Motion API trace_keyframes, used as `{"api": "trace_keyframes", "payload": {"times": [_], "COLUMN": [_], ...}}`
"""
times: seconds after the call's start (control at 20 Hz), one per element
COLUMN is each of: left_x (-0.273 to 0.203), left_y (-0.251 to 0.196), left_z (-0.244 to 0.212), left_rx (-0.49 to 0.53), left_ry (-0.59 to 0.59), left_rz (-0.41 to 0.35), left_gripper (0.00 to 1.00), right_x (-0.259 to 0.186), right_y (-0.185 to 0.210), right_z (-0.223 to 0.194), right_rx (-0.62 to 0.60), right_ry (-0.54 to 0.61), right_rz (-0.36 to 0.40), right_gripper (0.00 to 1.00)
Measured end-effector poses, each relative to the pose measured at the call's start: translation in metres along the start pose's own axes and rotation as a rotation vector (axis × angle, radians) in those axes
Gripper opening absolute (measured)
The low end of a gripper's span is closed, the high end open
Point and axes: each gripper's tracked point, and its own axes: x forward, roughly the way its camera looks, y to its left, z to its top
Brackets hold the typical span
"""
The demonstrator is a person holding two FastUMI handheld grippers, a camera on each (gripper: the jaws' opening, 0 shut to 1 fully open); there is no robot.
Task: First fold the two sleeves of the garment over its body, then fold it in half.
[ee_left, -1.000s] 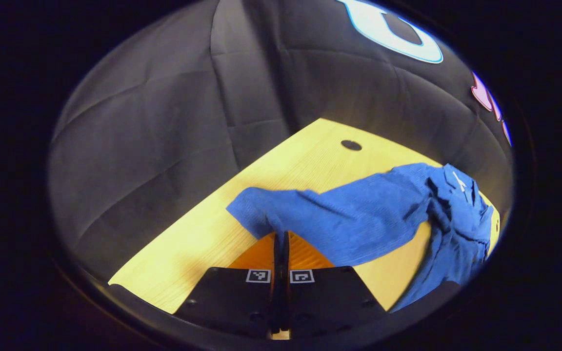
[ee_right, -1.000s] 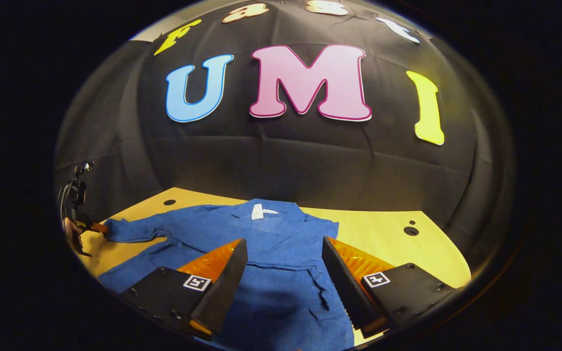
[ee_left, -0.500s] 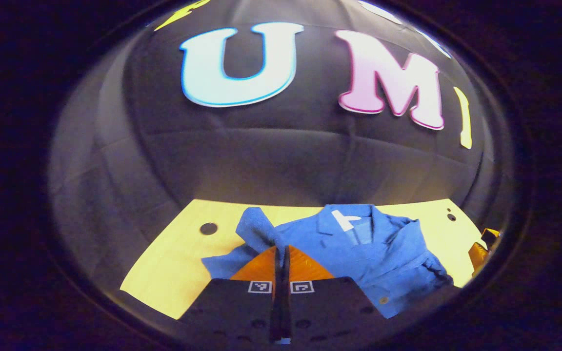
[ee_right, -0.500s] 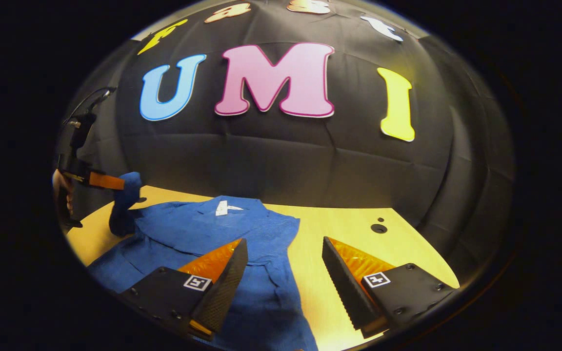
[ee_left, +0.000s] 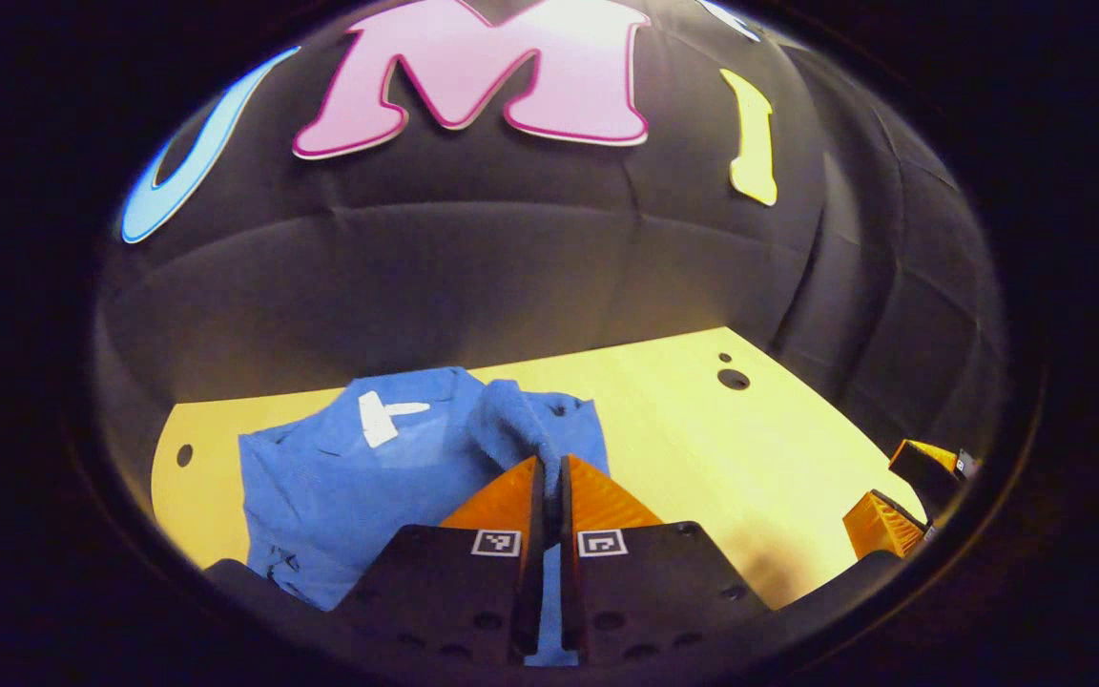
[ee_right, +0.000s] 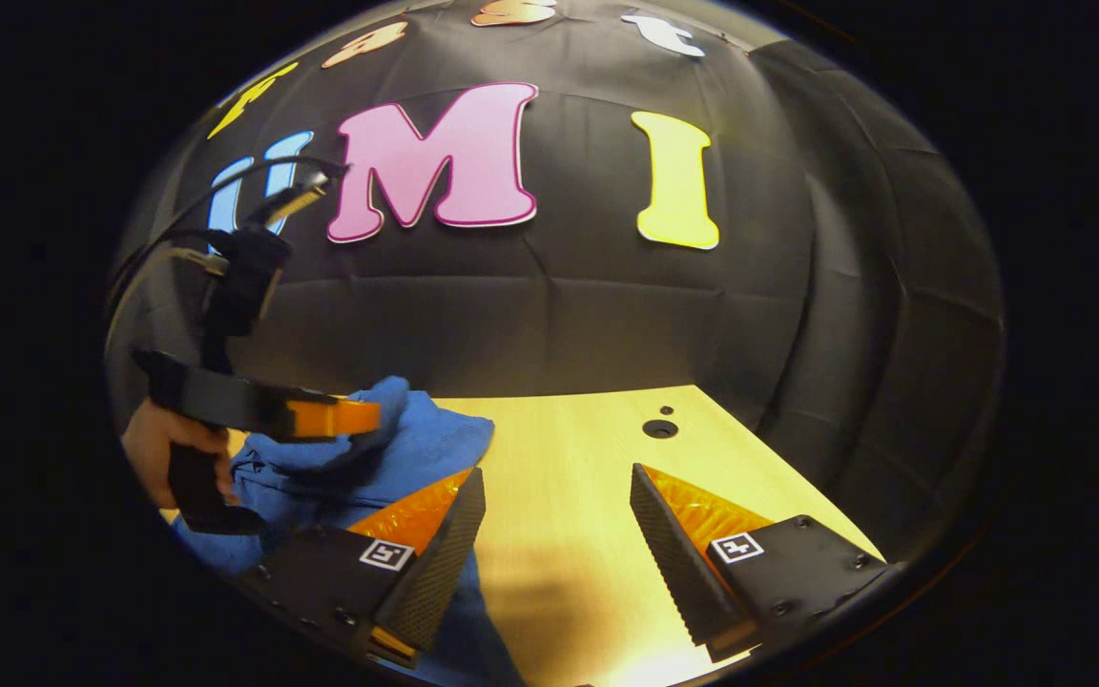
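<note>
left gripper (ee_left: 549, 468) pressed together, pinching the sleeve (ee_left: 516, 425) just ahead of its tips; cuff bunched and lifted over the blue garment (ee_left: 340, 487), which lies on the table (ee_left: 702, 448) ahead and to the gripper's left. judgement: this sleeve fold is mid-carry, not yet laid down. the other sleeve seems already over the body, though i cannot tell for sure. halving fold still to do. right gripper (ee_right: 554, 520) spread, holding nothing, bare table between its fingers, garment edge at its left.
</note>
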Motion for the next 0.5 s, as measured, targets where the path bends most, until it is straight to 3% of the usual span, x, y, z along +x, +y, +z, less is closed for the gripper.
{"api": "trace_keyframes", "payload": {"times": [0.05,0.2,0.5], "left_x": [0.004,0.008,-0.049], "left_y": [-0.009,-0.011,0.013], "left_z": [-0.001,0.004,-0.016], "left_rx": [-0.004,-0.013,-0.037], "left_ry": [-0.001,-0.04,-0.103], "left_rz": [-0.021,-0.01,0.029], "left_gripper": [0.19,0.88,0.88], "right_x": [-0.002,-0.011,-0.031], "right_y": [-0.008,-0.019,0.003], "right_z": [-0.005,-0.017,-0.049], "right_rx": [-0.007,-0.008,0.053], "right_ry": [0.009,0.03,0.124], "right_rz": [-0.01,-0.021,0.014], "right_gripper": [0.97,0.97,0.97]}}
